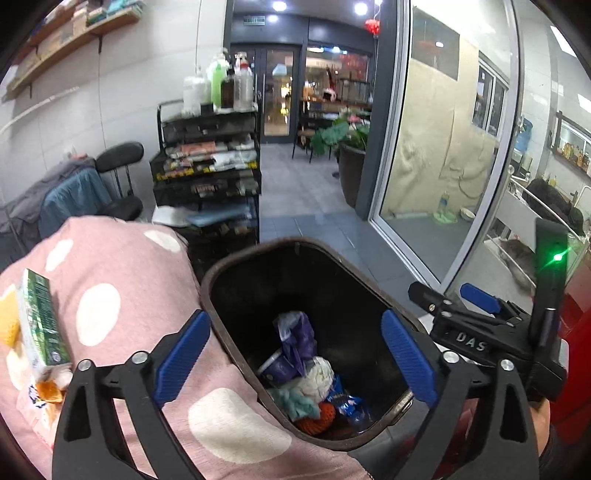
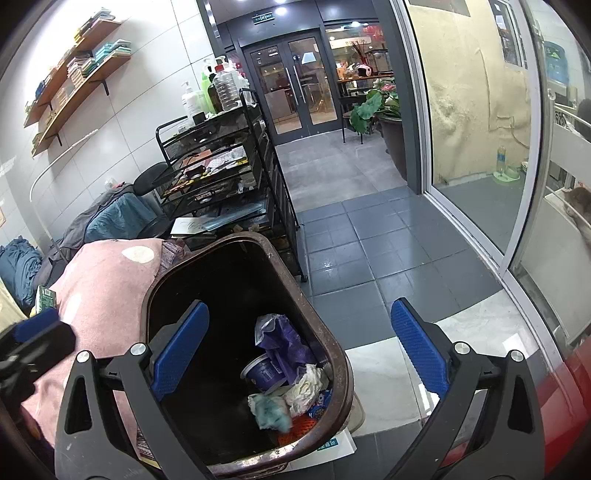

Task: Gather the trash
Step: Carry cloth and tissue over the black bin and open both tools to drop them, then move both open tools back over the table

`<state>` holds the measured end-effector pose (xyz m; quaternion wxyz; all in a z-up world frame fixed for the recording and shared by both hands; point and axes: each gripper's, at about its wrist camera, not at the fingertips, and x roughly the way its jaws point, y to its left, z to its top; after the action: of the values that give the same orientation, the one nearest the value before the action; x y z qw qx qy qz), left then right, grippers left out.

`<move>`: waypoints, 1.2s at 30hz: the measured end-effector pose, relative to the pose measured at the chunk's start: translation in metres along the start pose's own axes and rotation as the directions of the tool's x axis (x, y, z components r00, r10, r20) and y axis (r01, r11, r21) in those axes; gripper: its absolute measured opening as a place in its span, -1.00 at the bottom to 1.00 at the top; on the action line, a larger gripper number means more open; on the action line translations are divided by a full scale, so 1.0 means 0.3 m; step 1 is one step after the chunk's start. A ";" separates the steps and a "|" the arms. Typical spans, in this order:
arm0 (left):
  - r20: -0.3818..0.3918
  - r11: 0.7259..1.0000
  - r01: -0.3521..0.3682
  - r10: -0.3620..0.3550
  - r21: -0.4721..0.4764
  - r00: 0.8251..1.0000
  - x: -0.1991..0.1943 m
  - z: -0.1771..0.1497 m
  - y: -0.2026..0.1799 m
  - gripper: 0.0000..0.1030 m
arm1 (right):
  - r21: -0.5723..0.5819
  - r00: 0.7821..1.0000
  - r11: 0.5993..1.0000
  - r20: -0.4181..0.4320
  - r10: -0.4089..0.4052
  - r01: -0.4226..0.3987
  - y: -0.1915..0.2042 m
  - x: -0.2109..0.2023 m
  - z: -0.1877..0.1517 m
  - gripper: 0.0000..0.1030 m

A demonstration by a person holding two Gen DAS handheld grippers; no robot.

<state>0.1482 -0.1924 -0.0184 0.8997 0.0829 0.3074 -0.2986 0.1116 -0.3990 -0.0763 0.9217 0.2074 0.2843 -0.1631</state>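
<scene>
Tiled shop floor. Bin (image 2: 251,332) beside pink cushion (image 1: 122,314) holds trash (image 2: 284,384). Both grippers (image 1: 295,358) (image 2: 299,354) hover above, jaws apart, empty. Risk: carton (image 1: 42,321) remains uncollected on the cushion.

left gripper (image 1: 295,360) jaws spread, empty | over trash bin (image 1: 236,266) | wrappers (image 1: 299,339) inside

The raised letters "DAS" stand on the black body of the right gripper (image 1: 476,306), seen in the left wrist view. The green carton (image 1: 42,317), the blue wrapper (image 1: 345,400) in the bin and the green sign (image 2: 263,16) over the door carry print too small to read.
</scene>
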 end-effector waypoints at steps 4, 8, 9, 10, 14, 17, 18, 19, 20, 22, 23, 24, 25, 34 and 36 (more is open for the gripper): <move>0.038 1.000 -0.014 0.013 0.023 0.999 -0.027 0.009 -0.009 0.89 | 0.005 1.000 1.000 -0.007 0.003 -0.003 0.000 0.007 -0.004 0.89; 0.057 1.000 -0.008 0.006 0.029 0.998 -0.046 0.014 -0.009 0.89 | 0.007 1.000 1.000 -0.007 0.010 -0.010 0.004 0.005 -0.005 0.89; 0.061 1.000 -0.004 0.002 0.029 0.998 -0.050 0.014 -0.009 0.89 | 0.006 1.000 1.000 -0.007 0.011 -0.011 0.006 0.003 -0.007 0.89; 0.065 1.000 -0.001 -0.001 0.029 0.998 -0.056 0.012 -0.009 0.89 | 0.004 1.000 1.000 -0.006 0.013 -0.013 0.010 0.002 -0.007 0.89; 0.082 1.000 0.007 -0.009 0.024 0.997 -0.085 0.009 0.005 0.89 | -0.004 1.000 1.000 0.000 0.021 -0.021 0.026 -0.005 -0.006 0.89; 0.097 1.000 0.001 -0.003 0.019 0.995 -0.111 0.002 0.022 0.89 | -0.016 1.000 0.999 0.003 0.031 -0.031 0.047 -0.011 -0.008 0.89; 0.102 1.000 -0.004 0.003 0.015 0.995 -0.121 -0.002 0.029 0.89 | -0.025 0.999 0.999 0.004 0.036 -0.036 0.058 -0.013 -0.009 0.89; 0.107 1.000 -0.010 0.008 0.011 0.994 -0.130 -0.006 0.039 0.89 | -0.030 0.999 0.999 0.005 0.039 -0.039 0.065 -0.015 -0.008 0.89; 0.113 1.000 -0.019 0.018 0.007 0.993 -0.142 -0.012 0.048 0.89 | -0.037 0.999 0.998 0.007 0.045 -0.045 0.074 -0.018 -0.008 0.89; 0.121 0.999 -0.045 0.044 0.005 0.992 -0.164 -0.026 0.066 0.89 | -0.047 0.998 0.997 0.008 0.055 -0.054 0.093 -0.022 -0.006 0.89; 0.125 0.998 -0.059 0.058 0.005 0.990 -0.173 -0.034 0.074 0.90 | -0.053 0.998 0.997 0.009 0.060 -0.059 0.102 -0.025 -0.005 0.89; 0.127 0.997 -0.072 0.071 0.004 0.989 -0.182 -0.039 0.082 0.90 | -0.062 0.998 0.996 0.012 0.067 -0.066 0.116 -0.029 -0.005 0.89; 0.130 0.996 -0.086 0.085 -0.001 0.988 -0.193 -0.046 0.094 0.90 | -0.069 0.997 0.995 0.014 0.074 -0.073 0.129 -0.033 -0.005 0.89; 0.128 0.981 -0.186 0.192 -0.062 0.973 -0.279 -0.113 0.219 0.89 | -0.156 0.985 0.973 0.001 0.170 -0.168 0.286 -0.069 -0.006 0.89; 0.123 0.975 -0.208 0.216 -0.078 0.969 -0.300 -0.135 0.255 0.90 | -0.181 0.977 0.961 -0.021 0.210 -0.210 0.334 -0.072 -0.007 0.89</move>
<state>0.1159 -0.0735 0.0007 0.9468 0.0664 0.2468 -0.1954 0.1356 -0.3080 -0.0361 0.9487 0.1512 0.2751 -0.0374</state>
